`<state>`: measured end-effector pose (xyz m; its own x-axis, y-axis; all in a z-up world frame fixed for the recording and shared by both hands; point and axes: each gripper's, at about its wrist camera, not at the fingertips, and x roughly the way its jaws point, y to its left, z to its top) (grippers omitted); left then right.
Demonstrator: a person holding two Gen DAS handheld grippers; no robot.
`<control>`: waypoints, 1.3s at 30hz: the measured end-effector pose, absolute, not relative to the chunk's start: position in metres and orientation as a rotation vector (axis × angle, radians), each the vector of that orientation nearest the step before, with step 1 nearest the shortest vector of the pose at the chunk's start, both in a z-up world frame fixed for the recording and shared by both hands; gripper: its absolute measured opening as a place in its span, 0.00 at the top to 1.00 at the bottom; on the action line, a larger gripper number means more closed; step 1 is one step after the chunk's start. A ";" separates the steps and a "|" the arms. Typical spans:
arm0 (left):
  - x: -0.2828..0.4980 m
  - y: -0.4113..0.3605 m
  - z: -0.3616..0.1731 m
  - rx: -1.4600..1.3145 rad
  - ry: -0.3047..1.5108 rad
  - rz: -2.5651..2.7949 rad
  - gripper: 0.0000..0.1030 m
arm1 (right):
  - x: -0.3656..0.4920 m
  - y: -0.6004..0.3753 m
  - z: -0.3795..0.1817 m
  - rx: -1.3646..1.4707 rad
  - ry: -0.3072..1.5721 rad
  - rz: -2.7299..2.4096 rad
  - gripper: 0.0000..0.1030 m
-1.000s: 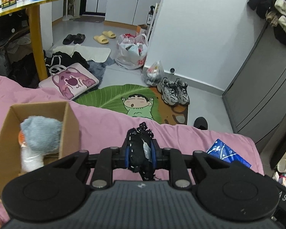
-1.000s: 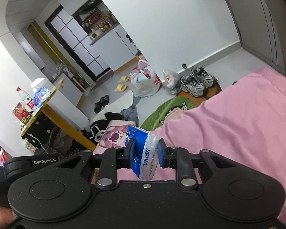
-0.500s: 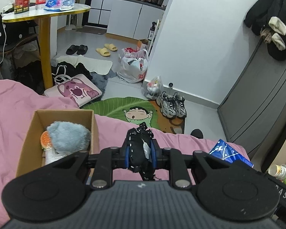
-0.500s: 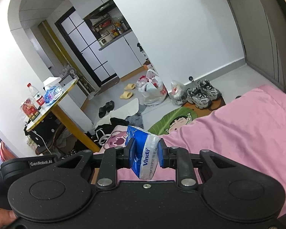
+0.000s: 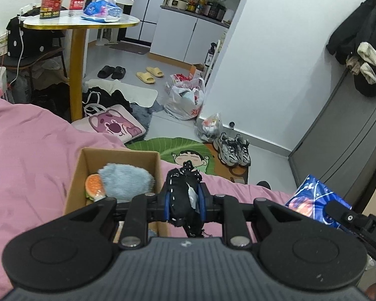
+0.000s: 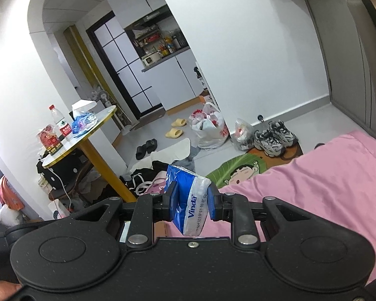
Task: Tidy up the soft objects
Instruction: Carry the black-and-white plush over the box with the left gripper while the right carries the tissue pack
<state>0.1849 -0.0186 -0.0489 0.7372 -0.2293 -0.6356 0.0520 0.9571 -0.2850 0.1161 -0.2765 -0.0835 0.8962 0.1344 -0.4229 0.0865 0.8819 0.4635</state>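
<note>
My left gripper (image 5: 184, 199) is shut on a black soft item with white stitching (image 5: 181, 193) and holds it above the pink bed, just right of an open cardboard box (image 5: 117, 154). The box holds a grey-blue fluffy toy (image 5: 125, 181) and a burger toy (image 5: 94, 185). My right gripper (image 6: 191, 204) is shut on a blue and white Vinda tissue pack (image 6: 189, 200), raised above the pink bedcover (image 6: 325, 188). The tissue pack also shows at the right of the left wrist view (image 5: 313, 200), with the right gripper's body in front of it.
The pink bedcover (image 5: 25, 155) spreads under the box. Beyond the bed edge lie a green cartoon mat (image 5: 178, 150), grey sneakers (image 5: 233, 149), plastic bags (image 5: 185, 99), slippers (image 5: 149, 74) and a pink cushion (image 5: 111, 124). A yellow-legged table (image 5: 77, 22) stands at the left.
The left gripper has moved left and up, so the box now sits nearer the middle of its view. The right gripper has risen and tilted up. Both keep their hold.
</note>
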 end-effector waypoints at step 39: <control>0.219 0.081 -0.121 -0.441 0.859 -0.116 0.79 | 0.161 -0.162 -0.093 0.358 0.590 0.181 0.77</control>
